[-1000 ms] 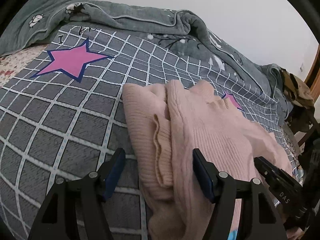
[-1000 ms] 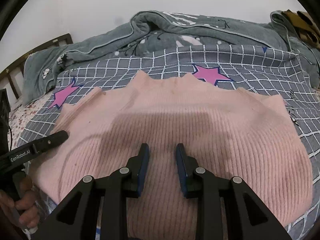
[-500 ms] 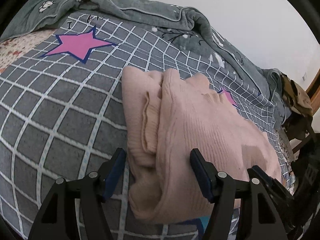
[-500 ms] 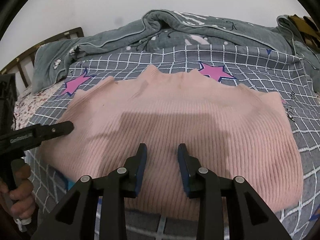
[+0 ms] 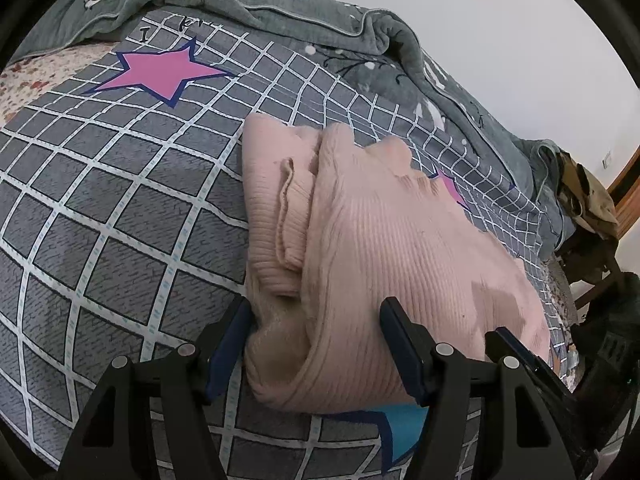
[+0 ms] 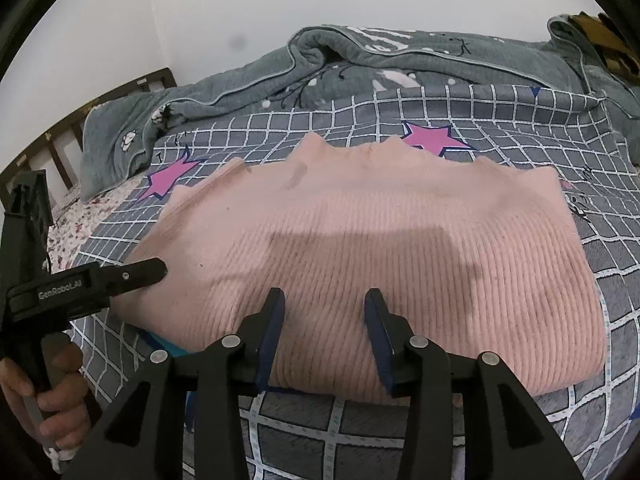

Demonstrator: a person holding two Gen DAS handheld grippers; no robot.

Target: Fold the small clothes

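Note:
A pink ribbed sweater [image 6: 380,248] lies folded on the grey checked bed cover [image 6: 500,120], with its folded layers and a cuff showing at the sweater's left end [image 5: 288,216]. My left gripper [image 5: 316,312] is open and straddles the near left corner of the fold, cloth lying between its jaws. The right gripper [image 6: 324,300] hovers at the middle of the near edge. Its jaws are opening, with the knit showing in the gap and not pinched. The left gripper [image 6: 156,270] also shows in the right wrist view, held by a hand [image 6: 52,400].
A grey-green quilt [image 6: 360,60] is bunched along the far side by the white wall. A wooden headboard [image 6: 120,92] stands at the left. A heap of brown clothes on a chair [image 5: 588,200] sits beyond the bed's right end. Pink stars [image 5: 160,72] mark the cover.
Both grippers have drawn back, so the sweater's near edge and the cover below it now show. The right jaws have widened. The left jaws keep the same gap.

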